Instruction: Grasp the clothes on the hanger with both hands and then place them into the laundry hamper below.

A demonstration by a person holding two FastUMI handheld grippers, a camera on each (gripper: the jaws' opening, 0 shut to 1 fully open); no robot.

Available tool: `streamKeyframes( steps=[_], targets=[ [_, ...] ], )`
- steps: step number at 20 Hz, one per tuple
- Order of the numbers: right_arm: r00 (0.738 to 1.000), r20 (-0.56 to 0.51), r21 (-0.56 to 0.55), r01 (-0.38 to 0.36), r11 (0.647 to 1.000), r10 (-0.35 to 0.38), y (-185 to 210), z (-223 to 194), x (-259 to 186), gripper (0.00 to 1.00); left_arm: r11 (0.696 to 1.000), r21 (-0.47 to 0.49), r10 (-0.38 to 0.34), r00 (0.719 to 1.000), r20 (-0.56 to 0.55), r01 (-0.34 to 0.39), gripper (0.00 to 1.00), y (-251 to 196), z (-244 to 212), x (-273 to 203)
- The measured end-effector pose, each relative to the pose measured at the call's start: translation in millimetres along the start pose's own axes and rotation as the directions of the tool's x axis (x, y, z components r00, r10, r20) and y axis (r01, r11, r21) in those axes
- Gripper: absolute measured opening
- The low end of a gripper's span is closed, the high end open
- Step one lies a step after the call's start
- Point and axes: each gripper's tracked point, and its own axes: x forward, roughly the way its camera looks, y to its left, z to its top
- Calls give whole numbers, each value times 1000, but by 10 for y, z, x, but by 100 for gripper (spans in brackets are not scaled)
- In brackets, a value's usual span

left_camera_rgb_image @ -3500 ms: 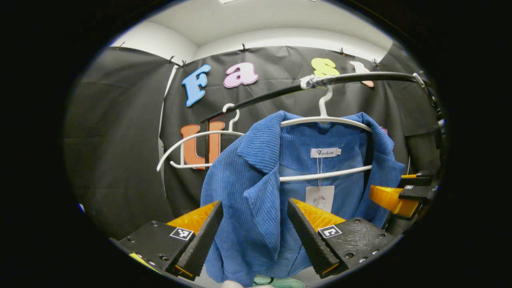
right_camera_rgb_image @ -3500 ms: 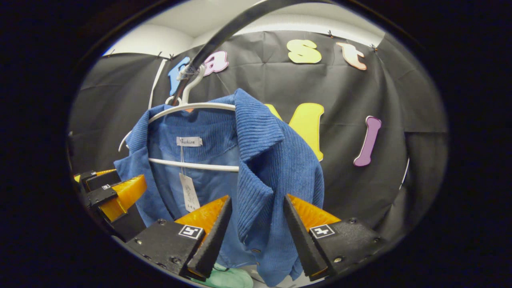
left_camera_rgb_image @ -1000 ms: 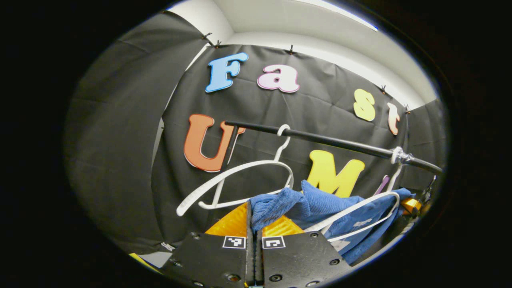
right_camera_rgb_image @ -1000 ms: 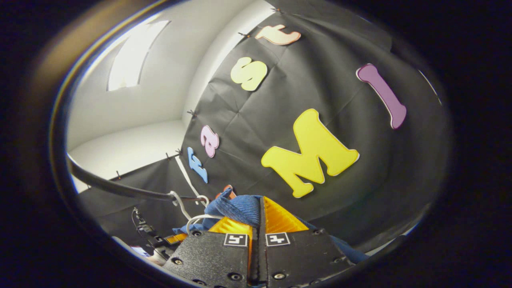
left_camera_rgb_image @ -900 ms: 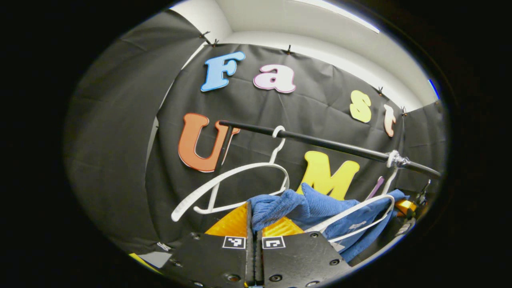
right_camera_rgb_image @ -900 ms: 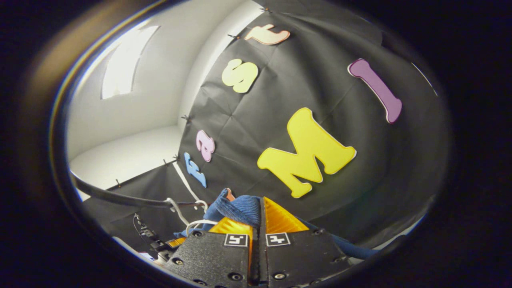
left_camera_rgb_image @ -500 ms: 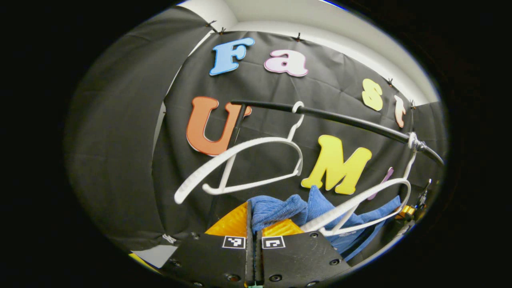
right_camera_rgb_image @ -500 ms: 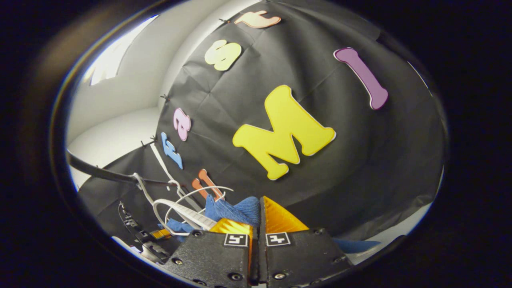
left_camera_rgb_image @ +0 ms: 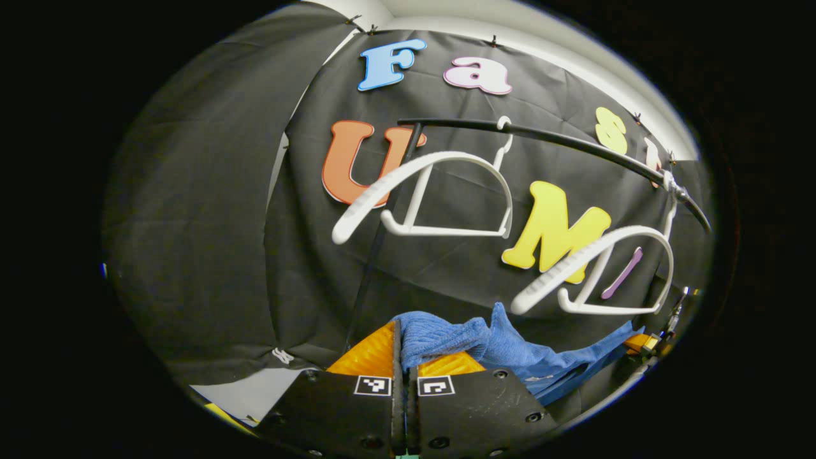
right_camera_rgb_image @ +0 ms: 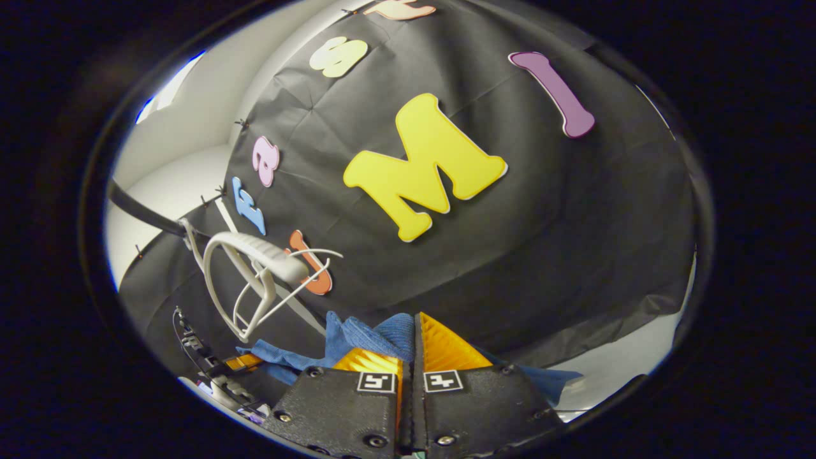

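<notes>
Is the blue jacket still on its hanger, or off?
Off: the blue jacket hangs below the bare white hanger, pinched in both tongs.

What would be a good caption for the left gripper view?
Left gripper shut on a blue jacket, held below two bare white hangers on the rail.

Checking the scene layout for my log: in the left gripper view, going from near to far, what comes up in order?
Left claw shut on the blue jacket → the nearer white hanger, now bare → the second white hanger on the black rail → the black cloth wall.
</notes>
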Motion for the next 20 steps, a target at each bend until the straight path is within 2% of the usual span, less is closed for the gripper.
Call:
streamKeyframes(
  steps=[3,6,9,10,11,12,16,17,18,19,20],
  targets=[
    [999,-23,-49,34,998,-36,114,-259,-129,4,1000,5,-12,999,-51,12,1,-2,-230,-115],
    [998,-40,-125,42,991,-47,435,-482,-238,4,995,91,-28,994,-107,38,1,-32,-403,-263],
    [998,-46,-204,28,979,-38,832,-633,-312,4,984,135,-98,986,-136,117,1,-204,-428,-458],
    [998,-46,-222,19,975,-30,976,-692,-329,4,980,145,-117,984,-136,137,6,-273,-419,-519],
    [998,-51,-248,17,969,-30,1094,-744,-340,4,975,161,-128,981,-144,151,6,-325,-418,-577],
    [998,-54,-279,22,960,-38,1174,-822,-339,4,970,181,-134,980,-150,160,1,-370,-414,-635],
    [997,-77,-370,1,929,-32,1562,-1063,-310,4,943,248,-185,968,-170,224,1,-632,-461,-783],
    [996,-82,-390,1,921,-36,1628,-1121,-310,4,936,256,-199,964,-178,240,6,-711,-508,-817],
    [995,-87,-410,5,912,-44,1650,-1196,-323,4,929,273,-204,961,-188,251,6,-769,-567,-839],
    [994,-91,-432,11,902,-56,1668,-1257,-324,4,924,286,-203,959,-197,254,1,-797,-614,-862],
    [993,-99,-454,16,891,-69,1656,-1342,-346,4,920,296,-200,957,-209,256,1,-815,-674,-867]
  ],
)
